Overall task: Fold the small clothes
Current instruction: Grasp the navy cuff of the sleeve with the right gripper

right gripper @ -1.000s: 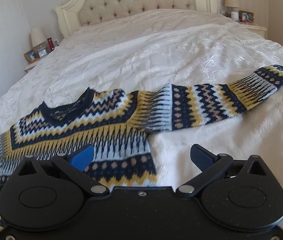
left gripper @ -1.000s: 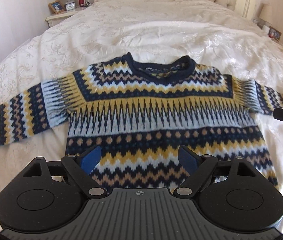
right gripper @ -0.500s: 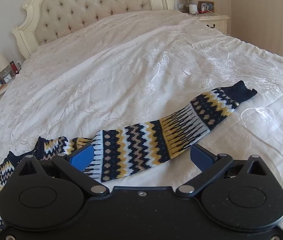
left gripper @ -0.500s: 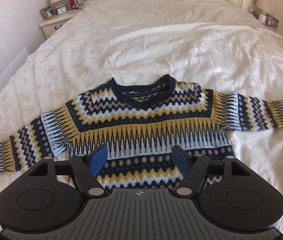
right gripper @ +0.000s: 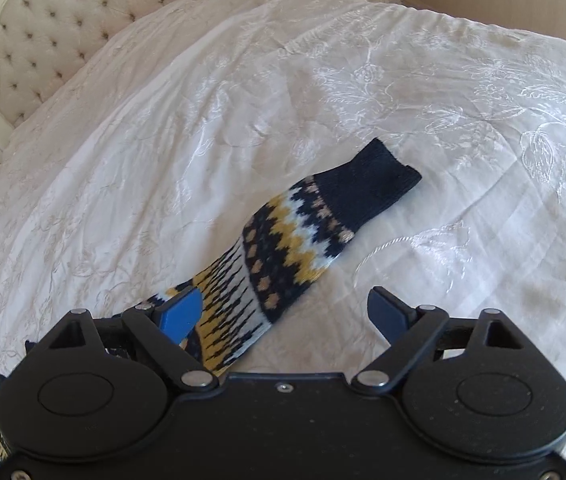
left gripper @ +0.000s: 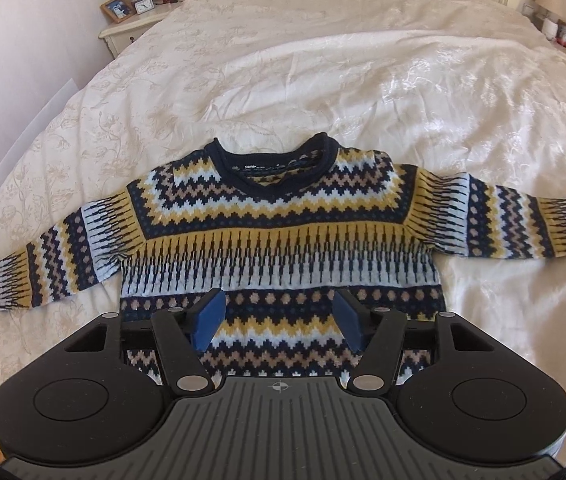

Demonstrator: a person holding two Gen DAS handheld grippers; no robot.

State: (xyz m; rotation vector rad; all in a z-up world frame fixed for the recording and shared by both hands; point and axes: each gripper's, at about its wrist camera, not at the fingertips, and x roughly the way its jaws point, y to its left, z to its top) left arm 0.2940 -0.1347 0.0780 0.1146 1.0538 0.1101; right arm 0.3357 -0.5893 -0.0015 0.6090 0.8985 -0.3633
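Parted right claw [right gripper: 285,314] above sleeve [right gripper: 303,248]

Sweater [left gripper: 283,236]: knitted bands of navy, mustard yellow, pale blue and tan in zigzags, dots and spikes; collar and sleeve cuff [right gripper: 367,186] solid navy.
Bedspread [left gripper: 323,72]: cream-white, tone-on-tone floral embroidery.
Headboard [right gripper: 39,28]: cream, button-tufted.
Gripper pads [left gripper: 211,318]: blue, on black bodies.
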